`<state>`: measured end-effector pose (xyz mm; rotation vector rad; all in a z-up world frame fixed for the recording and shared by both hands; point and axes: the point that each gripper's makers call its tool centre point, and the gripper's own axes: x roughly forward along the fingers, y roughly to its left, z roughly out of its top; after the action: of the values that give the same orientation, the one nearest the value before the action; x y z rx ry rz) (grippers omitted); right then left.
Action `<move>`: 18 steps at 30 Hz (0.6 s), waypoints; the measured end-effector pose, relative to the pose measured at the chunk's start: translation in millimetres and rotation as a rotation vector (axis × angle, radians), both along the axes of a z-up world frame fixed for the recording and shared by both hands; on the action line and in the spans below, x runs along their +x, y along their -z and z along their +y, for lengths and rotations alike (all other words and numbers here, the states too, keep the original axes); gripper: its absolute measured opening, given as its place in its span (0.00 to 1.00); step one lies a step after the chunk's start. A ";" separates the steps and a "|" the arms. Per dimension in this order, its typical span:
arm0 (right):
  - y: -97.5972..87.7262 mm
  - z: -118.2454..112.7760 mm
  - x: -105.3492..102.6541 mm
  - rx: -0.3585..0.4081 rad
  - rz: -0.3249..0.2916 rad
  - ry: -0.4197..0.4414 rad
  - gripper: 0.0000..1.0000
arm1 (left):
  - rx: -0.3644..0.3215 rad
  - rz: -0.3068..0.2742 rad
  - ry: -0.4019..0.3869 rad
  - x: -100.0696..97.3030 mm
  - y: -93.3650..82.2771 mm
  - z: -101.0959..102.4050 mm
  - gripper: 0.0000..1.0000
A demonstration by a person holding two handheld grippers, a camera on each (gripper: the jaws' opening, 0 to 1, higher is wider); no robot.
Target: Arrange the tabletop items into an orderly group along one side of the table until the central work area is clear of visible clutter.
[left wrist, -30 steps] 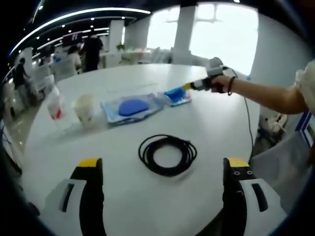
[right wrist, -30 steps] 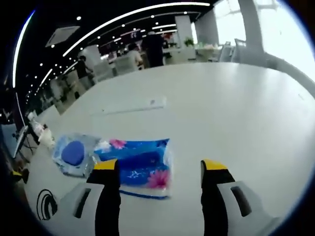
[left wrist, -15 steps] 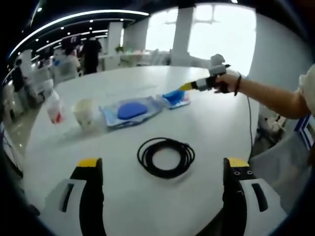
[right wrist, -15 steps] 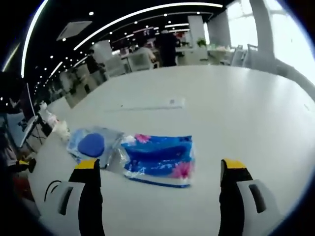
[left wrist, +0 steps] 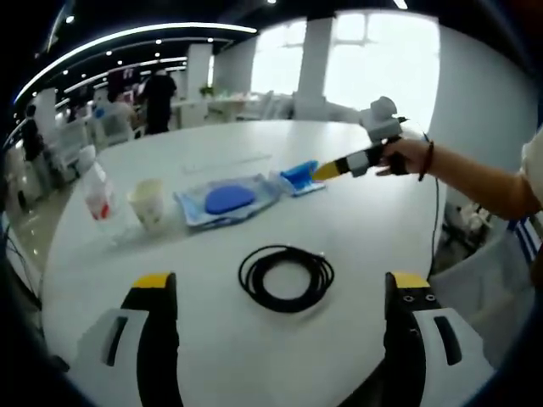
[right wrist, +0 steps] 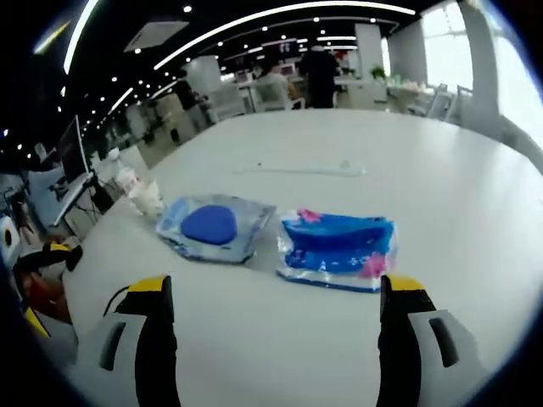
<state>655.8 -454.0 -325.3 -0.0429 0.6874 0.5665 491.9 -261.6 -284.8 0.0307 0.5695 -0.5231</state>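
A coiled black cable (left wrist: 286, 278) lies on the white round table (left wrist: 212, 356), just ahead of my open left gripper (left wrist: 282, 283). Further back lie a blue pouch in a clear bag (left wrist: 227, 200) and a blue flowered tissue pack (left wrist: 301, 177). My right gripper (left wrist: 327, 170), held by a hand (left wrist: 399, 156), hovers just right of the pack. In the right gripper view the tissue pack (right wrist: 339, 251) and pouch (right wrist: 212, 227) lie side by side ahead of my open right gripper (right wrist: 277, 285), with nothing between its jaws.
A paper cup (left wrist: 148, 203) and a small bottle (left wrist: 98, 192) stand left of the pouch. A thin white strip (right wrist: 305, 170) lies flat further back on the table. People and desks fill the room behind. The table edge (left wrist: 441, 254) curves close on the right.
My right gripper has opened wider and drawn back from the tissue pack, which stays flat on the table. The left gripper and cable are unmoved.
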 end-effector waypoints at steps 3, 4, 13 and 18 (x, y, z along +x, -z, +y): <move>3.6 15.4 -15.7 -0.005 0.014 -0.047 1.00 | 0.007 -0.005 0.010 -1.3 -1.2 -1.0 0.99; 4.3 18.6 -18.9 -0.006 0.014 -0.054 1.00 | 0.012 -0.007 0.011 -1.5 -1.5 -1.3 0.99; 16.8 48.4 -53.4 -0.004 0.058 -0.154 1.00 | 0.028 -0.031 0.010 -2.6 -6.7 3.7 0.99; 25.6 66.5 -69.5 -0.001 0.076 -0.213 0.99 | 0.029 -0.037 0.001 -1.2 -8.1 5.8 0.99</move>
<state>586.2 -387.5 -351.0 -0.0962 0.7624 0.7754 490.7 -255.9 -276.7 0.0685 0.5411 -0.5141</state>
